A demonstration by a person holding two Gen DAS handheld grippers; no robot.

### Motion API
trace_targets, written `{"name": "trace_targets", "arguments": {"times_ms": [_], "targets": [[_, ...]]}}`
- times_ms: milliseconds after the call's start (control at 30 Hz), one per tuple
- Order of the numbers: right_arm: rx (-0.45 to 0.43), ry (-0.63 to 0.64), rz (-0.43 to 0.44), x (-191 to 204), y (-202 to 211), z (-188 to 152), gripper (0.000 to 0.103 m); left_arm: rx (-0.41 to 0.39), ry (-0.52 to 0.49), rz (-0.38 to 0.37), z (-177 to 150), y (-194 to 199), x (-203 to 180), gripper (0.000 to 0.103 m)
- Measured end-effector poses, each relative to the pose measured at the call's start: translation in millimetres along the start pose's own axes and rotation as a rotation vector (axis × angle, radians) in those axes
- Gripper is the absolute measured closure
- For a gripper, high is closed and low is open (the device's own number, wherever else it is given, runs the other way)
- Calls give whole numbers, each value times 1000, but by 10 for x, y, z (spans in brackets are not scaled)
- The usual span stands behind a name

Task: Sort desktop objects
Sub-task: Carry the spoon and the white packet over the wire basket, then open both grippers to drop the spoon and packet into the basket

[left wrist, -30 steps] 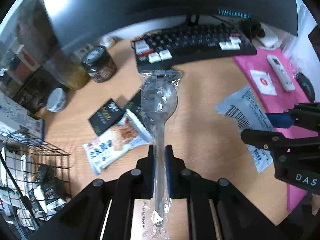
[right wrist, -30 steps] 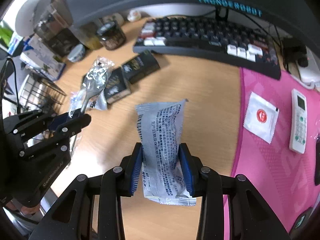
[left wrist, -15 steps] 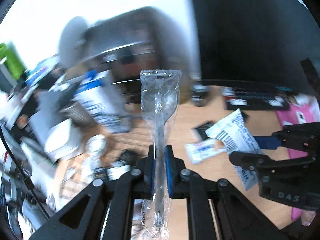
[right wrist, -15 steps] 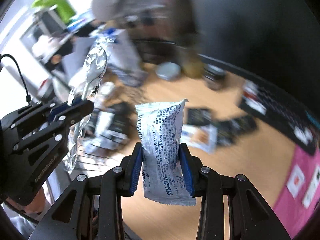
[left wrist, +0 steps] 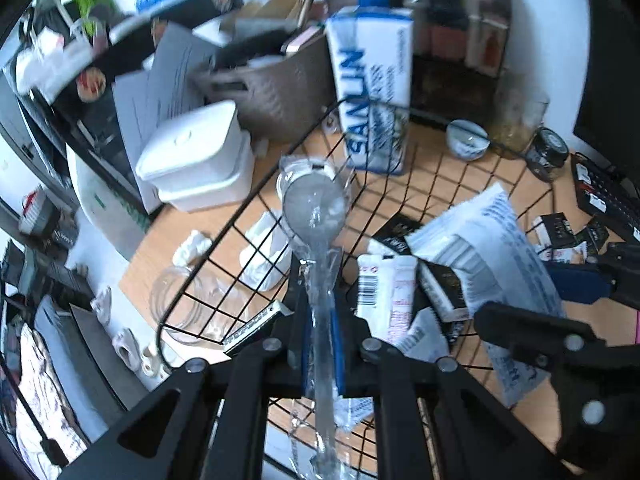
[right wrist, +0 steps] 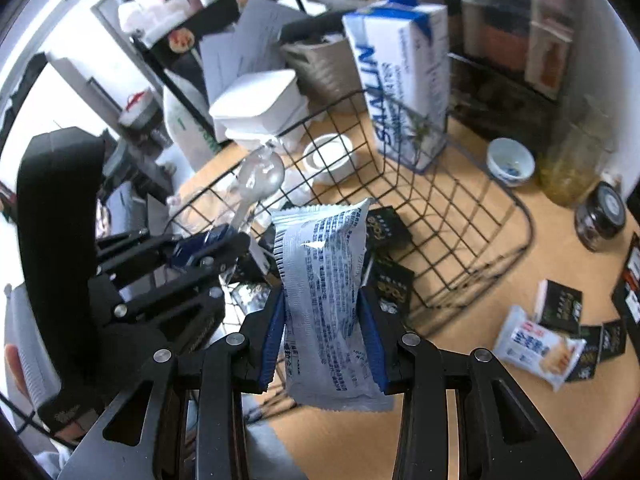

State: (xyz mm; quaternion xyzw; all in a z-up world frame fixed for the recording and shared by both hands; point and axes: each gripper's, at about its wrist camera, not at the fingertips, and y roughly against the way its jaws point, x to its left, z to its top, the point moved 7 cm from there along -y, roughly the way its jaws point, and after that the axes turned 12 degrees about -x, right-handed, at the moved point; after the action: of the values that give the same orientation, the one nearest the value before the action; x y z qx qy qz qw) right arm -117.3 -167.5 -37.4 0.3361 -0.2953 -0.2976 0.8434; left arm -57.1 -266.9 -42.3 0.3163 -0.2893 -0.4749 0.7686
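Clear-wrapped spoon (left wrist: 316, 216) clamped in my left gripper (left wrist: 320, 354), silver sachet (right wrist: 324, 280) in right gripper (right wrist: 324, 320); I'm hovering both, probably over wire basket (right wrist: 516, 204) at frame centre; next, releasing.

A cluttered home-office desk. The wooden surface (right wrist: 472, 392) carries a keyboard (left wrist: 600, 196) far right, with loose papers (right wrist: 240, 52) and a milk carton (right wrist: 404, 76) at the far side. Stacked shelves (right wrist: 516, 68) stand behind.

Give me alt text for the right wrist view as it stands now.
The right gripper has its jaws closed on a silver snack packet above a black wire basket that holds small dark packets. To its left, the left gripper holds a plastic-wrapped spoon; behind the basket stands a blue-and-white carton.
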Motion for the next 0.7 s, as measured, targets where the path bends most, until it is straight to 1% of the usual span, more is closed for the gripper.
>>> {"name": "trace_targets", "arguments": {"times_ms": [133,300,333,367,400,433,467,500,567,700], "targets": [[45,-15,-13,-7,-267,-19,65,21,15,-5,-67,-135,88,94],[61,-50,-14,-19,-394,-24,65,46,23,-10,-121,-248,128,93],[60,-54,-13,-29,-404,-12,65,47,24,-7,-125,-257,141,93],[59,-62,-12,-38,-413,-4,64,46,21,-6,-136,-268,146,90],[60,-69,-9,-43,-428,1,64,48,19,-5,-144,-271,148,80],[59,-73,-7,-49,-424,0,64,46,22,-1,-153,-273,159,73],[55,-73,-8,-47,-409,6,64,40,26,5,-157,-268,170,55],[51,-70,-14,-44,-391,12,64,34,24,11,-155,-257,174,41],[41,-63,-32,-58,-344,31,63,14,18,18,-133,-207,168,37],[16,-78,-51,-139,-167,58,63,-1,19,2,-88,-117,112,37]]}}
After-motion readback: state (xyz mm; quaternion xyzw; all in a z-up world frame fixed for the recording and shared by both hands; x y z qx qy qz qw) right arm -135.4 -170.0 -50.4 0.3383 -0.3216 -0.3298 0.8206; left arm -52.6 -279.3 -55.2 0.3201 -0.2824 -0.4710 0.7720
